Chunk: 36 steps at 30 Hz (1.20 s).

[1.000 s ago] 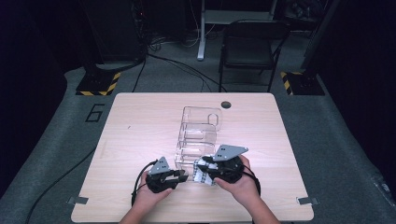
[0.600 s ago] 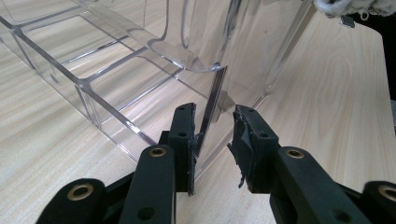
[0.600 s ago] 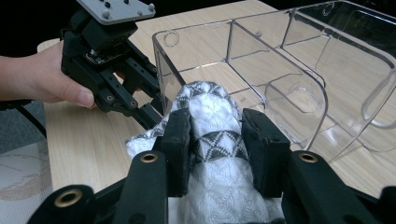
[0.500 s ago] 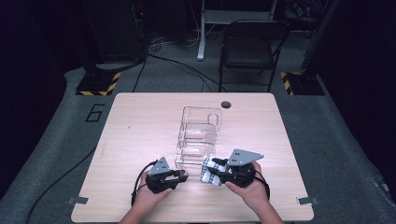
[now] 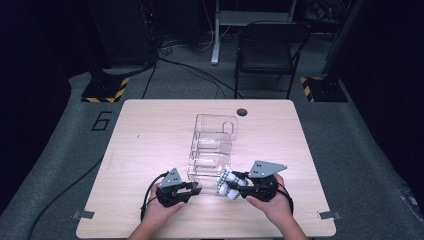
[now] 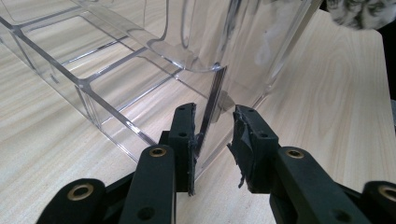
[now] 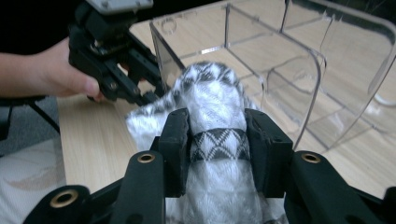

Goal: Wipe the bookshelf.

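The right gripper (image 7: 217,140) has its jaws around a rolled white cloth with a black zigzag pattern (image 7: 215,116); both pads press on its sides at a dark patterned band, and the jaws have just been opening a little with the cloth still between them. In the high view this gripper (image 5: 235,186) lies nearly level, pointing left toward the near end of the clear plastic organizer (image 5: 212,150), with the cloth (image 5: 226,182) just at that near wall.

The left gripper (image 6: 215,140) has its jaws partly spread, astride the organizer's (image 6: 140,70) thin near wall: the left pad touches the wall's edge, the right pad stands clear of it (so no real pinch). From above, this gripper (image 5: 196,188) points right, low over the table (image 5: 150,135), its hand cupped beneath it.

The only writing to be read is a large "6" (image 5: 102,120) on the grey floor left of the table. The organizer stands in the table's middle, its compartments running away from the person.
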{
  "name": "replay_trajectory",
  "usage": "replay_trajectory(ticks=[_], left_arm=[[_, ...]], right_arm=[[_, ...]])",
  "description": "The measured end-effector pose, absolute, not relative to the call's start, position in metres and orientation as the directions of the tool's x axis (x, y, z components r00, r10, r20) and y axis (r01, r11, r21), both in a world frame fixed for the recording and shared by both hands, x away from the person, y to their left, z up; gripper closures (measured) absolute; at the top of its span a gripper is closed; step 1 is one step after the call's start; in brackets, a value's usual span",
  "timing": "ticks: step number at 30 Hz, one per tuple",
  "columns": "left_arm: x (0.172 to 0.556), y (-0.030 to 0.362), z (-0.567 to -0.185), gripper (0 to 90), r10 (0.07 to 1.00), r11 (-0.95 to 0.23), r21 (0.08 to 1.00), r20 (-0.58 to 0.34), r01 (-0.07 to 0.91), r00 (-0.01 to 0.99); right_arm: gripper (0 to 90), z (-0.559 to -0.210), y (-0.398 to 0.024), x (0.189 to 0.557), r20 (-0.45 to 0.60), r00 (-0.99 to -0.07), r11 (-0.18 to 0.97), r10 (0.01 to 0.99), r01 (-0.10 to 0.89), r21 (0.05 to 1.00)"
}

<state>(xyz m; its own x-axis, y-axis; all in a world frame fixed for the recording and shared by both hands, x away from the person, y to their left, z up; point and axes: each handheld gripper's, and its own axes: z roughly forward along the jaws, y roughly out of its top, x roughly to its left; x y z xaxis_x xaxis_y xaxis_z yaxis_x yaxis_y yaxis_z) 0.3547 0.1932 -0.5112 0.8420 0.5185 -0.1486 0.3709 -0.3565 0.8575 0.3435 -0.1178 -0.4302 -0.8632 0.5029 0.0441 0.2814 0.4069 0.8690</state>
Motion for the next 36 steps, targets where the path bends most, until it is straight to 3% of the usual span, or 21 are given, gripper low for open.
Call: replay_trajectory(ticks=[14, 23, 28, 36], left_arm=[[0.356, 0.193, -0.510, 69.6, 0.514, -0.358, 0.852, -0.162, 0.382, 0.843], [0.356, 0.193, -0.511, 69.6, 0.512, -0.367, 0.853, -0.148, 0.371, 0.846], [0.356, 0.193, -0.511, 69.6, 0.515, -0.360, 0.854, -0.155, 0.377, 0.843], [0.356, 0.193, -0.511, 69.4, 0.512, -0.360, 0.853, -0.158, 0.378, 0.844]], right_arm=[[63.9, -0.456, -0.121, 0.349, 0.097, -0.857, 0.457, 0.505, 0.361, 0.813], [64.2, -0.496, -0.117, 0.355, 0.145, -0.837, 0.494, 0.527, 0.441, 0.749], [64.1, -0.486, -0.115, 0.355, 0.127, -0.843, 0.517, 0.522, 0.431, 0.740], [63.8, -0.467, -0.119, 0.351, 0.104, -0.856, 0.469, 0.506, 0.374, 0.800]])
